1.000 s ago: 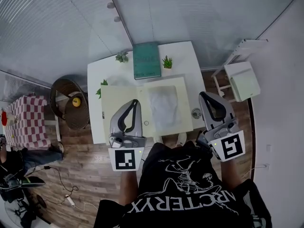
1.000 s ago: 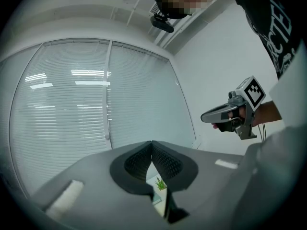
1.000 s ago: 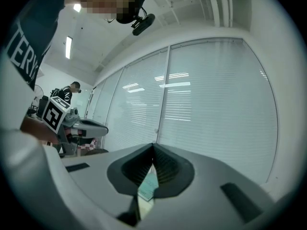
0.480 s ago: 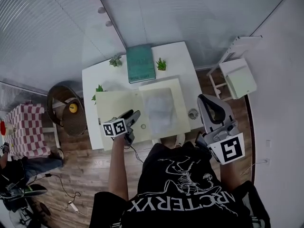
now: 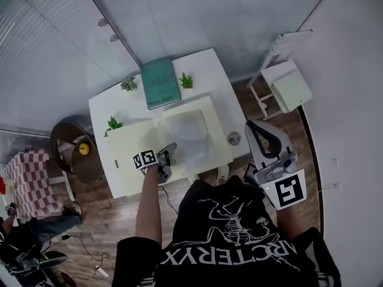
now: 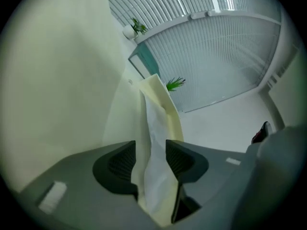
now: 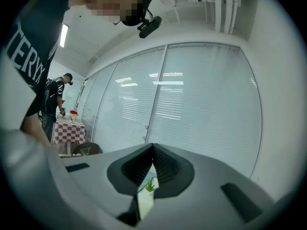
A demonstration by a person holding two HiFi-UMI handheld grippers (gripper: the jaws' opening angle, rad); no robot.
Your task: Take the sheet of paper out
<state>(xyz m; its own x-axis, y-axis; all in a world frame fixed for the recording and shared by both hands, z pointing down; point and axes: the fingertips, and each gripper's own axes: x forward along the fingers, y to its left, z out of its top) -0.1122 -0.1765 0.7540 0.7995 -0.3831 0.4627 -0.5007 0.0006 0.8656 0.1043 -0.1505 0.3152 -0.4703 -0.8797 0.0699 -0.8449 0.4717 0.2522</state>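
A cream folder (image 5: pixel 134 145) lies open on the white table (image 5: pixel 215 70), and a crumpled white sheet of paper (image 5: pixel 187 137) rests on its right half. My left gripper (image 5: pixel 169 151) is down at the folder's near edge. Its jaws have just been opening and now stand open (image 6: pixel 150 150). The sheet's edge (image 6: pixel 153 143) and a cream folder flap (image 6: pixel 168 104) run between the pads, which do not press on them. My right gripper (image 5: pixel 256 129) is held up off the table's right side, shut on nothing (image 7: pixel 153 150).
A teal book (image 5: pixel 160 84) and small potted plants (image 5: pixel 186 81) (image 5: pixel 128 84) sit at the table's far side, with another plant (image 5: pixel 112 123) at its left edge. A small round object (image 5: pixel 233 138) lies right of the folder. A white stool (image 5: pixel 287 85) stands at the right and a wicker chair (image 5: pixel 75 151) at the left.
My left gripper has dropped from chest height to the folder's near edge and rolled over, so its marker cube now faces left. The right gripper has stayed where it was.
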